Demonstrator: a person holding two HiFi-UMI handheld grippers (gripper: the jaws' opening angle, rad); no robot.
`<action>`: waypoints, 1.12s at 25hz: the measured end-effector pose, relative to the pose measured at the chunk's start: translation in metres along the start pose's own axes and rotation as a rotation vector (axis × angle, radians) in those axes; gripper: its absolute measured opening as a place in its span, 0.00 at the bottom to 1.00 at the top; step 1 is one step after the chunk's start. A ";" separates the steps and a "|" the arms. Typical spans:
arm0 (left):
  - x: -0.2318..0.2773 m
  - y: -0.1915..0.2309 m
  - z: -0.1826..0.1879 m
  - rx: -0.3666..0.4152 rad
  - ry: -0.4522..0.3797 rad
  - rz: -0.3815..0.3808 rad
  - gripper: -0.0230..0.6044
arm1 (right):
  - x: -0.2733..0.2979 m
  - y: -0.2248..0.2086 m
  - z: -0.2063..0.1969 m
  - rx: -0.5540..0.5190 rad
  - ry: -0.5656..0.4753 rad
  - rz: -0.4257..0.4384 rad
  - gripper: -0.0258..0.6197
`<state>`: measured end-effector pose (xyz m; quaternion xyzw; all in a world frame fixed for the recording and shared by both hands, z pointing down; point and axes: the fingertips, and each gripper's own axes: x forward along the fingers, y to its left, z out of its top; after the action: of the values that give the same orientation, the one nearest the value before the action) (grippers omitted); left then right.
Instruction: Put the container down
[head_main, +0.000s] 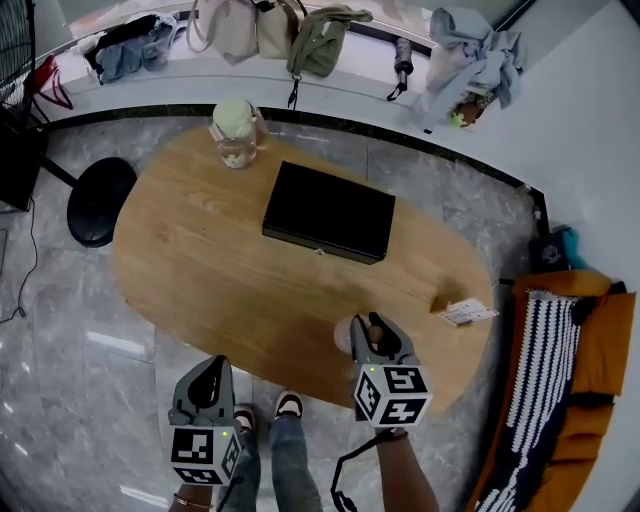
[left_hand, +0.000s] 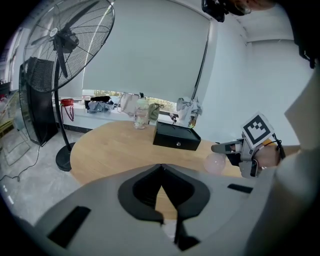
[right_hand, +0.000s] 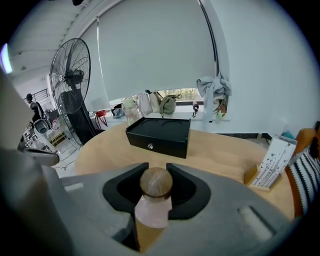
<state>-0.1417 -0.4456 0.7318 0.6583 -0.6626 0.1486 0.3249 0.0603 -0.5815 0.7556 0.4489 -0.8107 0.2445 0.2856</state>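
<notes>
Lower centre of the head view: frosted pink container (head_main: 345, 337) with round wooden lid, contents not discernible, pinched between the jaws of the right gripper (head_main: 372, 333) at the table's (head_main: 200, 260) lower edge. Upper left: clear jar (head_main: 235, 135), pale-lidded, holding something pale. Centre: closed black box (head_main: 328, 212). Lower left: left gripper (head_main: 213, 368), jaws pressed together, empty, well apart from the container.

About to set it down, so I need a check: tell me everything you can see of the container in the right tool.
The container is small: a rounded, frosted pale-pink body and a round wooden lid. It sits roughly upright, lid up, clamped near its top by the right tool, body hanging below the jaws. It is over the near edge of the table; whether it touches the wood cannot be told.
</notes>
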 end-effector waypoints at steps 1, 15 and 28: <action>0.002 0.000 -0.001 -0.001 0.002 0.001 0.03 | 0.003 -0.002 0.000 -0.004 0.002 -0.002 0.22; 0.024 -0.008 -0.001 -0.012 0.019 -0.007 0.03 | 0.038 -0.023 0.017 -0.037 0.008 -0.007 0.22; 0.035 -0.001 -0.004 -0.029 0.024 0.006 0.03 | 0.061 -0.031 0.029 -0.081 0.005 -0.011 0.22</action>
<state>-0.1372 -0.4702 0.7566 0.6495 -0.6628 0.1478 0.3419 0.0535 -0.6507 0.7809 0.4409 -0.8166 0.2112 0.3070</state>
